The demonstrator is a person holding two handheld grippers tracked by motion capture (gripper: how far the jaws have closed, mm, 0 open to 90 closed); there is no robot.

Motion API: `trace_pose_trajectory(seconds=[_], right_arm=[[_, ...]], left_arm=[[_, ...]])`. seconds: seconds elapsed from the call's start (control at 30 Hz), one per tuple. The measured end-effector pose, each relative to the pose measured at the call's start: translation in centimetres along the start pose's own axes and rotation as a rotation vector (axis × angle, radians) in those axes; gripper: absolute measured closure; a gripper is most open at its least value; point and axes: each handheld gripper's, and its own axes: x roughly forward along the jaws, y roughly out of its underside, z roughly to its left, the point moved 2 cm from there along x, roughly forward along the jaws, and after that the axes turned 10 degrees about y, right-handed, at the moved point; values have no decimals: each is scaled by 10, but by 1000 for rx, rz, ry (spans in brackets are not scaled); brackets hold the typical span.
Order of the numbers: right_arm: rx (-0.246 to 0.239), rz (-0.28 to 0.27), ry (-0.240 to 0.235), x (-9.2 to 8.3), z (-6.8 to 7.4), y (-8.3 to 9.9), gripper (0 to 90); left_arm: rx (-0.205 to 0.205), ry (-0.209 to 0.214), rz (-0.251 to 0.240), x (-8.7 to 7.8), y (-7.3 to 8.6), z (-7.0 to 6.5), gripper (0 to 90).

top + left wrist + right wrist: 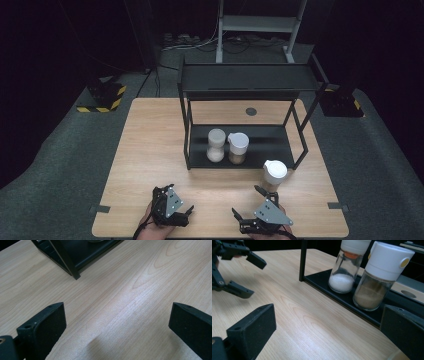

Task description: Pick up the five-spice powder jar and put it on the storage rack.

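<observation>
On rack shelf: 2 shakers [227, 145] placed.
Tabletop: third shaker [274, 174] left.
Left gripper [184, 212], right gripper [248, 206]: released, empty.

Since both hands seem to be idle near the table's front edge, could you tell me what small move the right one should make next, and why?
Probably ease the open right claw forward toward the white-lidded glass shaker standing on the wooden table just outside the black metal rack. It is the nearest jar, and two similar jars already stand on the rack's lower shelf.
</observation>
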Motion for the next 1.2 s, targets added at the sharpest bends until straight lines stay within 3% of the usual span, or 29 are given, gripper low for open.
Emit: trace_pose_trajectory(seconds=[0.73,1.2], right_arm=[[30,-36,-11,-18,-9,-15,0],[51,-54,10,-28,-23,-21,0]], left_arm=[[1,4,1,0,0,0,14],[3,7,0,0,0,0,14]])
